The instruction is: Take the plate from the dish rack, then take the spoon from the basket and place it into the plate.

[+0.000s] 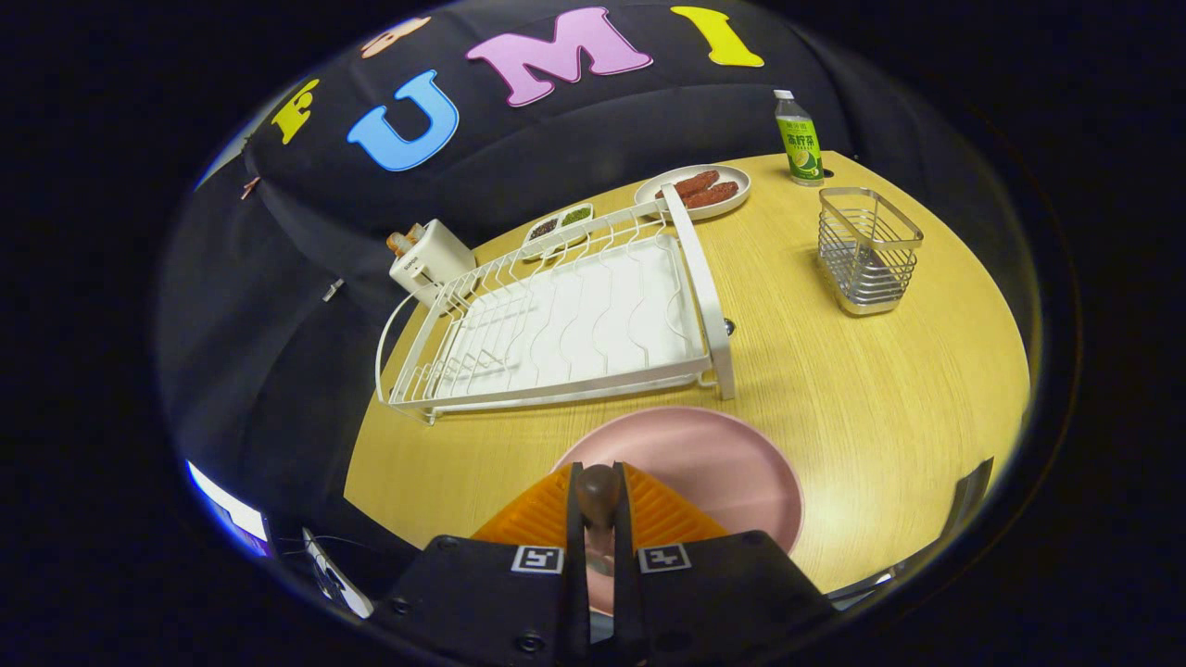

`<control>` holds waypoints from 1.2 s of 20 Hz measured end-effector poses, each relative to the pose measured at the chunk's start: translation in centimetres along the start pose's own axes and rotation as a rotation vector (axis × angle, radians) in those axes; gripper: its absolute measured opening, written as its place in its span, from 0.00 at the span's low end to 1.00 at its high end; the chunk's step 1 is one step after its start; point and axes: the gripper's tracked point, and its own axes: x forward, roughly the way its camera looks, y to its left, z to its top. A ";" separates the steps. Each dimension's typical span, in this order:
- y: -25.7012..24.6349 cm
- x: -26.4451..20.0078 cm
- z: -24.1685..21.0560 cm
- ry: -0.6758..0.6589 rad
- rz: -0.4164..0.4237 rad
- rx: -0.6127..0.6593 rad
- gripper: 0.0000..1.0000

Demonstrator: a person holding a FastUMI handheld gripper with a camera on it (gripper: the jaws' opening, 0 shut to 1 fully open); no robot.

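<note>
Claw (599, 519): orange fingers (547, 514) nearly together, clenched on a dark brown rounded end w/ a metal neck below it, prob. the spoon (599, 496), held upright btwn them.
Spoon vs plate: spoon sits in the grip directly above the near part of the pink plate (713, 463); can't tell if it touches the plate.
Plate: flat on the bench (889, 398), just ahead of & under the fingers, right in front of the rack's near edge.
Dish rack (565, 320): white wire, beyond the plate, no dishes in it.
Basket (868, 250): metal wire, beyond the fingers to the right, well apart from plate.
Far side: green bottle (799, 139), white plate w/ sausages (695, 190), small two-part dish (558, 225), white toaster (429, 259).
</note>
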 end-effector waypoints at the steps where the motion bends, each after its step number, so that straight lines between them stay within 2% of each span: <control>1: -0.1 -0.2 0.1 -0.004 -0.005 -0.001 0.16; 2: -0.7 -0.2 0.2 -0.010 -0.028 -0.004 0.17; 4: -2.4 -1.1 0.9 -0.044 -0.082 -0.002 0.28; 7: -4.1 -2.6 1.8 -0.082 -0.126 0.022 0.80; 9: -5.3 -3.9 2.6 -0.115 -0.150 0.021 1.00; 15: -5.8 -10.1 9.8 -0.357 -0.203 -0.054 0.98; 19: -3.6 -15.8 16.0 -0.567 -0.225 -0.161 0.98; 21: -3.2 -18.6 18.9 -0.669 -0.274 -0.211 0.98; 24: -1.5 -22.2 21.5 -0.786 -0.283 -0.251 0.98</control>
